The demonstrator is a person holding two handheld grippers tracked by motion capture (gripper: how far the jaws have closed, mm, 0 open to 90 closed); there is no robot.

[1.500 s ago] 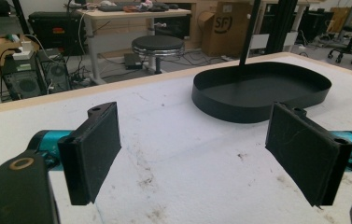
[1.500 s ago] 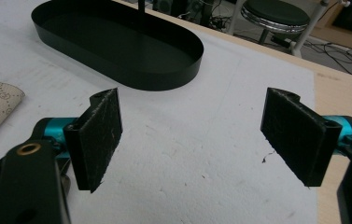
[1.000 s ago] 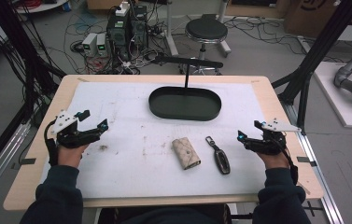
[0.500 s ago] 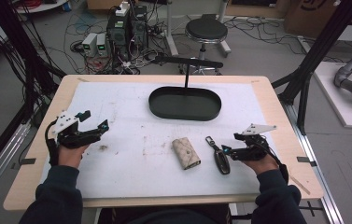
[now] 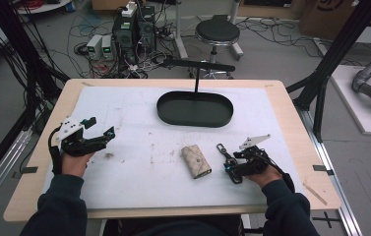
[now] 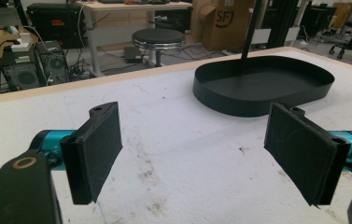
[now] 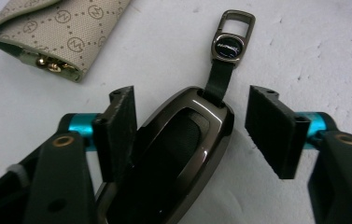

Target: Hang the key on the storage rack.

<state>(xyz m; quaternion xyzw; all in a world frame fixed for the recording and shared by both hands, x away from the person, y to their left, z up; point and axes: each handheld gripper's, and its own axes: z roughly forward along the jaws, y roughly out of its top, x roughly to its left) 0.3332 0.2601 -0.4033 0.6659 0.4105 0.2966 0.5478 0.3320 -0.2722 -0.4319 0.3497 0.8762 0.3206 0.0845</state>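
Observation:
A dark metal car key fob (image 7: 178, 149) with a strap and clasp (image 7: 232, 37) lies on the white mat. My right gripper (image 7: 190, 130) is open and straddles it, one jaw on each side, the left pad close to the fob's edge. In the high view the fob (image 5: 227, 160) sits at the right gripper (image 5: 234, 169), near the table's front right. A beige patterned key pouch (image 5: 196, 161) (image 7: 57, 28) lies just left of it. My left gripper (image 5: 99, 135) (image 6: 194, 154) stands open over bare mat at the left, nothing between its pads.
A black oval tray (image 5: 195, 109) (image 6: 262, 88) with an upright post stands at the back middle of the mat. The wooden table edge (image 5: 173, 211) runs along the front. A stool (image 5: 217, 33) and computer boxes are on the floor beyond.
My right gripper has moved left and down from the table's right side until its open jaws straddle the key fob. The left gripper has stayed in place.

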